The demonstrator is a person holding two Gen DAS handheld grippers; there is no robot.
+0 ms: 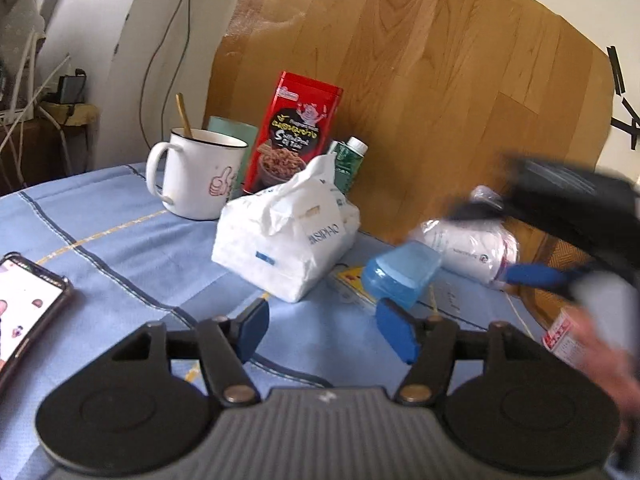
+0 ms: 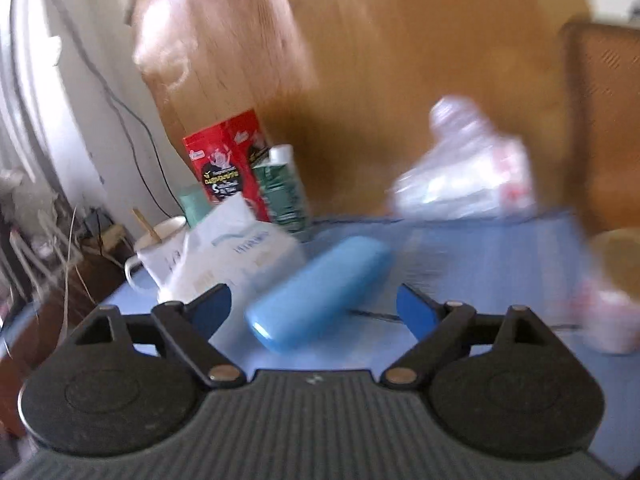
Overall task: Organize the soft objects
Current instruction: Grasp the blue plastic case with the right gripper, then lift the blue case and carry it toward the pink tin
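A white soft tissue pack [image 1: 286, 234] lies on the blue cloth in the middle of the left wrist view; it also shows in the right wrist view [image 2: 236, 252]. A clear plastic bag with white contents [image 1: 468, 250] lies at the back right; it is blurred in the right wrist view [image 2: 464, 176]. My left gripper [image 1: 322, 326] is open and empty, just in front of the tissue pack. My right gripper [image 2: 314, 308] is open and empty, with a blue case [image 2: 320, 294] lying between and beyond its fingers. The right gripper shows blurred in the left wrist view [image 1: 560, 216].
A blue case [image 1: 400, 276], white mug with a stick [image 1: 198, 178], red snack box [image 1: 296, 132], green bottle [image 1: 350, 164] and phone [image 1: 24, 308] lie on the blue tablecloth [image 1: 120, 240]. A wooden board [image 1: 400, 80] stands behind. A small pot [image 2: 608, 316] sits at right.
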